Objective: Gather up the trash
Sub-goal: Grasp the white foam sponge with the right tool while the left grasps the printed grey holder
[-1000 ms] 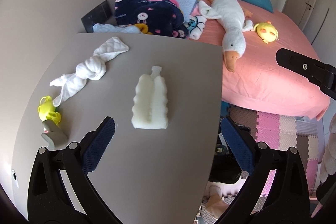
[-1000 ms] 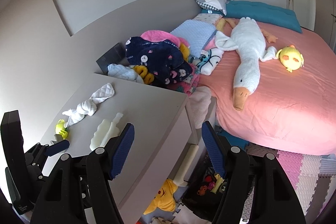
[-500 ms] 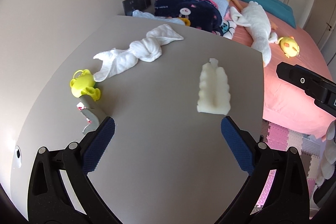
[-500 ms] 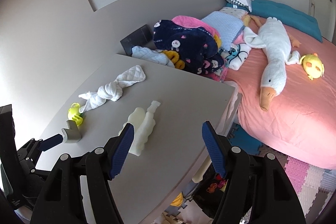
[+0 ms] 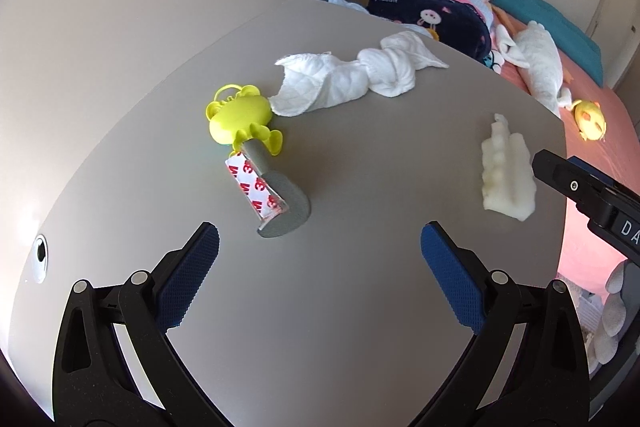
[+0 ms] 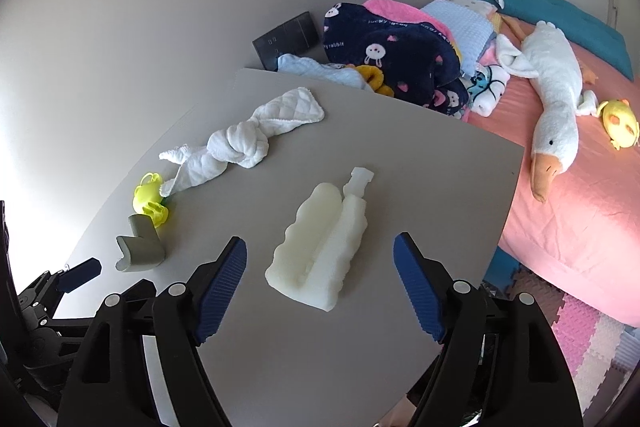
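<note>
Several red "3M" marks, tape backing (image 5: pixel 256 187)

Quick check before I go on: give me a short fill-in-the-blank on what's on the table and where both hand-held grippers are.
1. The white foam block lies directly ahead of the ____ hand-held gripper.
2. The white cloth is tied in a ____.
3. The grey corner guard touches a toy coloured ____.
4. The left hand-held gripper has its jaws ____, nothing between them.

Missing words: right; knot; yellow; open
</note>
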Action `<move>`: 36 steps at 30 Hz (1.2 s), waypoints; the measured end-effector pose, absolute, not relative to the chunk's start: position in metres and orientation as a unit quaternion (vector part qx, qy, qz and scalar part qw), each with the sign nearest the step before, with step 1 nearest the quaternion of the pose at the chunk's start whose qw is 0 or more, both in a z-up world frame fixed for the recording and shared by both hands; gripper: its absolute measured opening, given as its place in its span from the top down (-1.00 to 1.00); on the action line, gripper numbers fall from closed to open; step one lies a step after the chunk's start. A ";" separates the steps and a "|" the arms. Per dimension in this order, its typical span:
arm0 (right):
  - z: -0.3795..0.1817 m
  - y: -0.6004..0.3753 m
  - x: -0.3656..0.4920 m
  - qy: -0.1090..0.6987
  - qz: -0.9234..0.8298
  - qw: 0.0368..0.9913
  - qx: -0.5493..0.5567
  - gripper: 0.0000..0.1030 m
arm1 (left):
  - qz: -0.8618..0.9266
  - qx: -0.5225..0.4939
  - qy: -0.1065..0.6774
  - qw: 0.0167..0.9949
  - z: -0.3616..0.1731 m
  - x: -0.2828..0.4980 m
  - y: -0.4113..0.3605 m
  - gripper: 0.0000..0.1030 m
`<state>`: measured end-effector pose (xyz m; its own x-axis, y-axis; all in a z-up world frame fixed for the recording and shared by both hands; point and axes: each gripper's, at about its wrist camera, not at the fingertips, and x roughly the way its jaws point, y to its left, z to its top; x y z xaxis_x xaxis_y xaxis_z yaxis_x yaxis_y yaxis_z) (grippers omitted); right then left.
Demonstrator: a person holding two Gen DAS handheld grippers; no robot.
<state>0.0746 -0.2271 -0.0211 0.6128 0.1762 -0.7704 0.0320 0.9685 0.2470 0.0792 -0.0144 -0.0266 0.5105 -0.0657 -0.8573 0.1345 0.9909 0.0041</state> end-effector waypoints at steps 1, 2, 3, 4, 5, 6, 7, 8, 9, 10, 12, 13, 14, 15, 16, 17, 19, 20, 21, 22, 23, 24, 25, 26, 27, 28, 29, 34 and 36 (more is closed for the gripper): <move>-0.024 -0.225 0.077 0.440 0.038 0.890 0.117 -0.49 | -0.054 0.033 0.491 0.869 -0.028 0.081 -0.012 -0.89; -0.026 -0.224 0.079 0.440 0.033 0.890 0.115 -0.49 | -0.051 0.032 0.490 0.870 -0.030 0.083 -0.009 -0.89; -0.029 -0.222 0.081 0.439 0.026 0.891 0.111 -0.49 | -0.048 0.030 0.490 0.870 -0.032 0.085 -0.006 -0.89; -0.031 -0.221 0.082 0.439 0.021 0.892 0.108 -0.49 | -0.044 0.027 0.491 0.869 -0.034 0.088 -0.003 -0.89; -0.035 -0.220 0.085 0.441 0.015 0.891 0.105 -0.49 | -0.041 0.022 0.493 0.869 -0.035 0.090 -0.001 -0.89; -0.037 -0.220 0.088 0.443 0.009 0.891 0.103 -0.49 | -0.038 0.017 0.494 0.868 -0.037 0.092 0.002 -0.89; -0.041 -0.220 0.090 0.446 0.004 0.889 0.104 -0.49 | -0.035 0.012 0.495 0.868 -0.039 0.094 0.005 -0.89; -0.044 -0.220 0.093 0.448 0.000 0.888 0.105 -0.49 | -0.032 0.007 0.496 0.868 -0.041 0.096 0.008 -0.89; -0.047 -0.220 0.095 0.451 -0.006 0.886 0.105 -0.49 | -0.029 0.003 0.497 0.867 -0.043 0.099 0.010 -0.89; -0.050 -0.219 0.096 0.455 -0.010 0.885 0.104 -0.49 | -0.027 0.000 0.498 0.867 -0.046 0.101 0.013 -0.89; -0.054 -0.217 0.098 0.458 -0.011 0.883 0.099 -0.49 | -0.021 -0.007 0.500 0.866 -0.050 0.105 0.018 -0.89; -0.055 -0.215 0.099 0.457 -0.013 0.884 0.093 -0.49 | -0.018 -0.011 0.502 0.865 -0.053 0.107 0.020 -0.89; -0.057 -0.213 0.100 0.457 -0.014 0.885 0.088 -0.49 | -0.016 -0.016 0.503 0.864 -0.055 0.109 0.022 -0.89; -0.058 -0.211 0.100 0.456 -0.013 0.886 0.081 -0.48 | -0.015 -0.020 0.503 0.864 -0.056 0.110 0.024 -0.89; -0.059 -0.210 0.101 0.455 -0.013 0.887 0.077 -0.48 | -0.014 -0.024 0.502 0.865 -0.056 0.111 0.025 -0.88; -0.060 -0.209 0.101 0.455 -0.012 0.887 0.074 -0.48 | -0.013 -0.025 0.501 0.865 -0.056 0.113 0.026 -0.87; -0.061 -0.209 0.101 0.456 -0.014 0.887 0.069 -0.47 | -0.015 -0.024 0.500 0.866 -0.057 0.113 0.026 -0.75; -0.061 -0.209 0.101 0.456 -0.014 0.887 0.069 -0.37 | -0.016 -0.025 0.500 0.866 -0.057 0.114 0.026 -0.66; -0.061 -0.209 0.102 0.457 -0.012 0.887 0.070 -0.28 | -0.017 -0.028 0.500 0.865 -0.058 0.115 0.026 -0.59; -0.062 -0.209 0.102 0.460 -0.009 0.885 0.072 -0.26 | -0.020 -0.033 0.502 0.864 -0.059 0.116 0.027 -0.46; -0.063 -0.209 0.103 0.463 -0.006 0.883 0.073 -0.21 | -0.023 -0.037 0.506 0.861 -0.061 0.117 0.027 -0.36; -0.064 -0.209 0.104 0.467 -0.001 0.881 0.074 -0.13 | -0.025 -0.041 0.509 0.859 -0.062 0.119 0.027 -0.33; -0.065 -0.209 0.105 0.471 0.003 0.879 0.076 -0.10 | -0.025 -0.042 0.511 0.858 -0.064 0.119 0.028 -0.30; -0.066 -0.209 0.104 0.475 0.007 0.877 0.078 -0.06 | -0.025 -0.042 0.512 0.858 -0.065 0.118 0.028 -0.24; -0.067 -0.208 0.104 0.476 0.009 0.876 0.079 -0.03 | -0.026 -0.042 0.512 0.857 -0.066 0.117 0.029 -0.19; -0.067 -0.207 0.104 0.478 0.011 0.875 0.076 -0.01 | -0.026 -0.042 0.512 0.857 -0.066 0.118 0.029 -0.10; -0.067 -0.207 0.104 0.480 0.013 0.874 0.074 0.04 | -0.024 -0.041 0.510 0.859 -0.066 0.117 0.029 -0.02; -0.066 -0.208 0.103 0.490 0.032 0.866 0.090 0.29 | -0.024 -0.043 0.506 0.861 -0.066 0.117 0.031 0.14; -0.065 -0.209 0.102 0.491 0.036 0.865 0.096 0.36 | -0.025 -0.041 0.507 0.860 -0.066 0.116 0.030 0.14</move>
